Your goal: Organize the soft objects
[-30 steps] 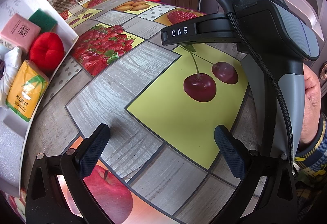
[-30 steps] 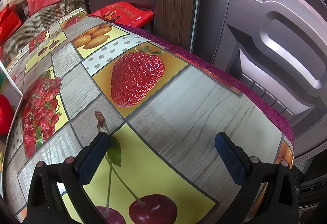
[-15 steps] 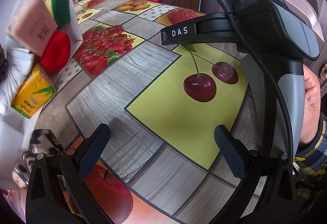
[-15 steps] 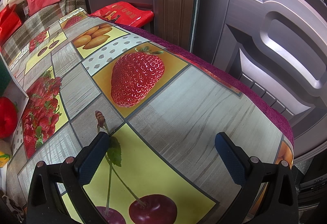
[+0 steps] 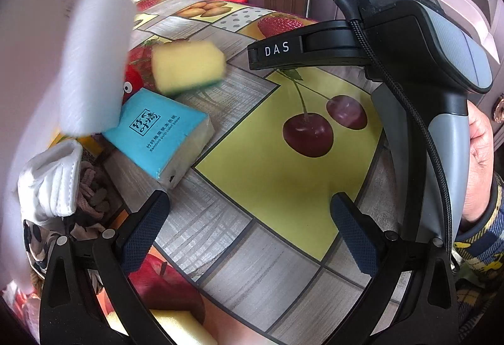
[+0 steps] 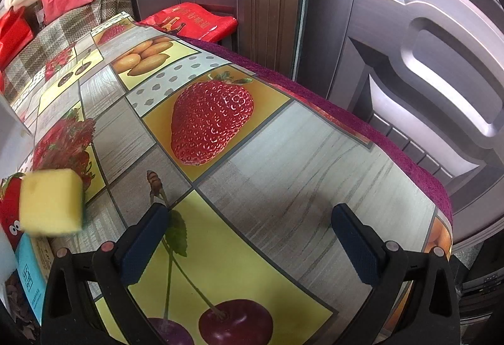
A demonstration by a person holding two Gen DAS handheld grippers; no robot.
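The left gripper point(image 5: 249, 231) has its jaws spread wide with nothing between them, hovering over the fruit-print tablecloth point(image 5: 271, 187). The right gripper point(image 6: 249, 244) is likewise spread and empty above the same cloth; in the left wrist view its grey and black body sits to the right of the printed cherries point(image 5: 324, 124), with a hand point(image 5: 478, 156) wrapped round its handle.

Taking the printed cherries as the landmark, the soft things lie in a heap to their left. Nearest is a blue tissue pack point(image 5: 160, 130), lying flat on the cloth just beyond the left gripper's left finger point(image 5: 145, 234). Behind the pack, further from the camera, is a yellow sponge point(image 5: 187, 66), blurred and tilted, possibly in the air rather than resting. A red plush toy point(image 5: 134, 83) with round eyes peeks out between the sponge and the pack. Left of the pack sits a folded white cloth item point(image 5: 50, 181), with brownish knitted fabric point(image 5: 91, 190) beside it and a black-and-white patterned fabric point(image 5: 34, 238) below. A large white blurred shape point(image 5: 91, 61) covers the far left of that view; what it is cannot be told. At the bottom edge, below the left finger, a second yellow sponge point(image 5: 176, 326) shows.

In the right wrist view the yellow sponge point(image 6: 50, 201) appears left of the cherries, with the red toy point(image 6: 9, 206) and the blue pack point(image 6: 30, 278) under it.
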